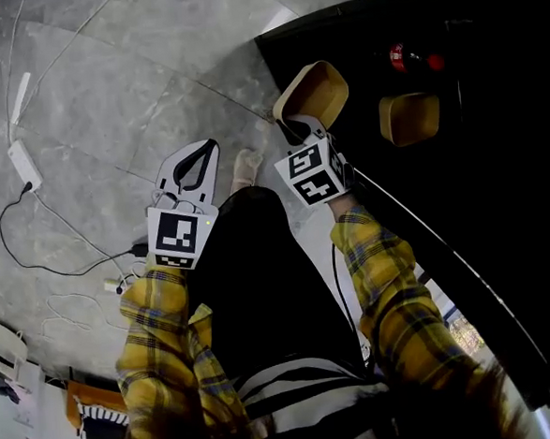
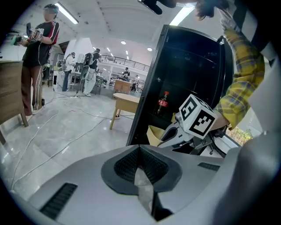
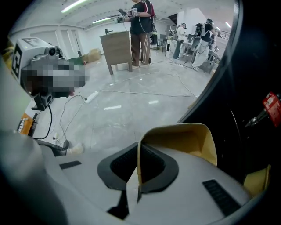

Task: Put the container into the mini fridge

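My right gripper is shut on the near wall of a tan, open-topped container, held at the edge of the black mini fridge, which stands open. In the right gripper view the container's rim is pinched edge-on between the jaws of the right gripper. Inside the fridge sit a second tan container and a red-labelled cola bottle. My left gripper hangs over the floor to the left, shut with nothing in it. In its own view the left gripper faces the fridge and the bottle.
A white power strip and loose cables lie on the grey floor at the left. My socked foot rests between the grippers. In the hall behind stand several people and a wooden table.
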The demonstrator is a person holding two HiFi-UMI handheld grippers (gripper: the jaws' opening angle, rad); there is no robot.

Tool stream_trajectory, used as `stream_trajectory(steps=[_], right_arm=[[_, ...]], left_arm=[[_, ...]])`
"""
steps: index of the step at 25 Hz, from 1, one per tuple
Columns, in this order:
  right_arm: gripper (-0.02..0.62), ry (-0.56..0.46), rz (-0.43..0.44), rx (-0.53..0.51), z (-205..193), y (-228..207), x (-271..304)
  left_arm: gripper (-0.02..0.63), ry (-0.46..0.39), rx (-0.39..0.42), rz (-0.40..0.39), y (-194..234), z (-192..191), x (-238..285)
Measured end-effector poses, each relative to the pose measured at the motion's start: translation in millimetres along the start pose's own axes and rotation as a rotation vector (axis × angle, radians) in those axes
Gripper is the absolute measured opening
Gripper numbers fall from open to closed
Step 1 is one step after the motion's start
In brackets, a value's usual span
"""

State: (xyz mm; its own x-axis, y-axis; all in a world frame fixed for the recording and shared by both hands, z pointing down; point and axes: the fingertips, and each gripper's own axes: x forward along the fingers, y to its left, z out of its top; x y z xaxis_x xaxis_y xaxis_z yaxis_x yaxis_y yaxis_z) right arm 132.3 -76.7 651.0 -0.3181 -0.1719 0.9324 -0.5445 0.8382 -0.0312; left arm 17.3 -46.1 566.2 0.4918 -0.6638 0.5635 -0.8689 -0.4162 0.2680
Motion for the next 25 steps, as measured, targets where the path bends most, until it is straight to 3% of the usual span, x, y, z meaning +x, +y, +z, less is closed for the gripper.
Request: stream_trajectory(steps=[9, 25], right_arm=[[0.031, 0.019, -0.120, 0.100, -22.1, -76.0, 57.1], [0.031, -0.031, -0.359, 0.122, -20.0, -166.2, 102.3]], left_arm=[[0.017, 0.007, 0.001, -0.012, 4.5, -19.5, 60.1], [0.018, -0.027, 0.004, -0.012, 15.5, -32.5, 134.1]])
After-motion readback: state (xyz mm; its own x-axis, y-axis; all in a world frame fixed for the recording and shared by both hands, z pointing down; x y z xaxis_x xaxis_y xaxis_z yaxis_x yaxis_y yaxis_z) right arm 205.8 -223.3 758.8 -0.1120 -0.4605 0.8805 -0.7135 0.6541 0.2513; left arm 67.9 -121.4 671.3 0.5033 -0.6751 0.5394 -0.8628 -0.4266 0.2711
